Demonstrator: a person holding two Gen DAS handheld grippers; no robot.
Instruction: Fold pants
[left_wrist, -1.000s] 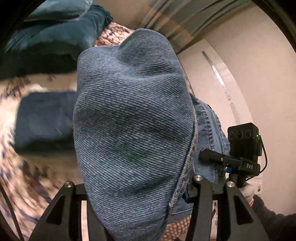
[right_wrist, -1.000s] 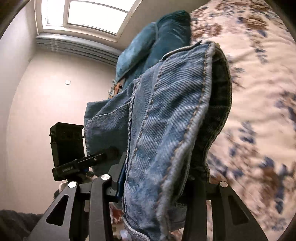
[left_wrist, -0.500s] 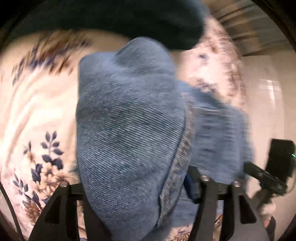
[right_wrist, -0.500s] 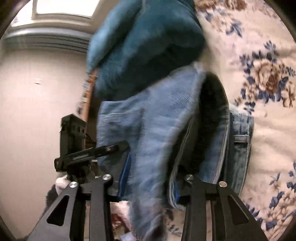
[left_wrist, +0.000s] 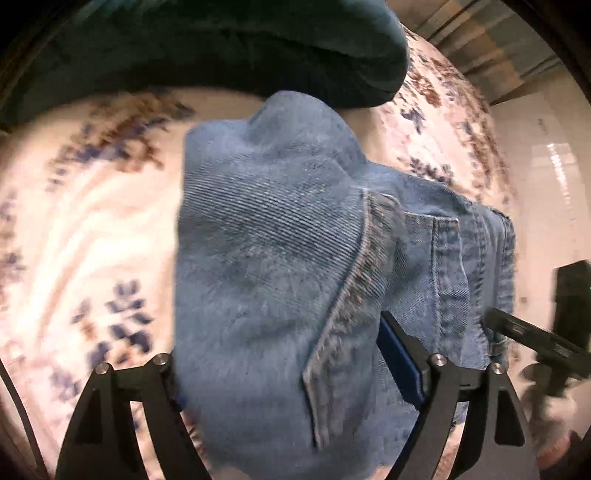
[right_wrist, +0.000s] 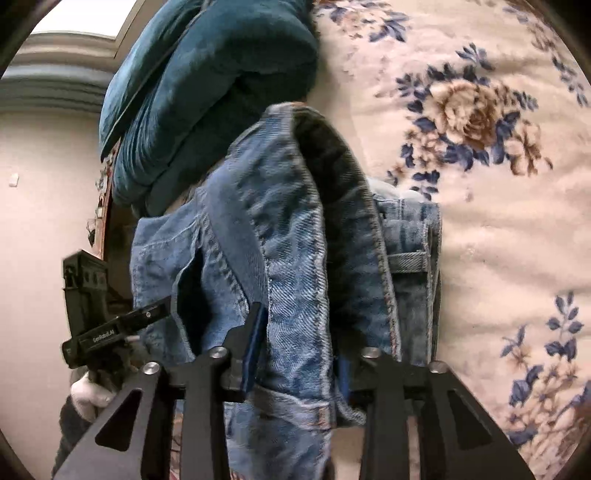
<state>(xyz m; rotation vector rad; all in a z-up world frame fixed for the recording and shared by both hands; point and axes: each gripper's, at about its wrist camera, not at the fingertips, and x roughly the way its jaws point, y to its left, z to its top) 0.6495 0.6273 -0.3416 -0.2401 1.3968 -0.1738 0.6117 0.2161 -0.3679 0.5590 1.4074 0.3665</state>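
Observation:
The blue jeans (left_wrist: 277, 240) hang bunched between the fingers of my left gripper (left_wrist: 280, 343), whose jaws are opening; the blue right pad (left_wrist: 399, 354) shows bare beside the hem. A waistband with a belt loop (left_wrist: 447, 266) lies lower, on the bed. In the right wrist view a folded edge of the jeans (right_wrist: 295, 229) stands between the fingers of my right gripper (right_wrist: 299, 339), also opening, with a thin gap at the left pad (right_wrist: 255, 343). More denim with a belt loop (right_wrist: 413, 254) rests on the bed.
A cream bedspread with blue and brown flowers (right_wrist: 498, 229) (left_wrist: 92, 221) lies under the jeans. A dark teal cushion pile (right_wrist: 214, 81) (left_wrist: 221, 44) sits just beyond them. A white-gloved hand (right_wrist: 88, 395) holds the other gripper (right_wrist: 92, 314); the bed edge and wall are at left.
Both grippers have come down towards the bed with the jeans, which now meet the bedspread. Both pairs of fingers have spread wider and the fabric sags looser between them.

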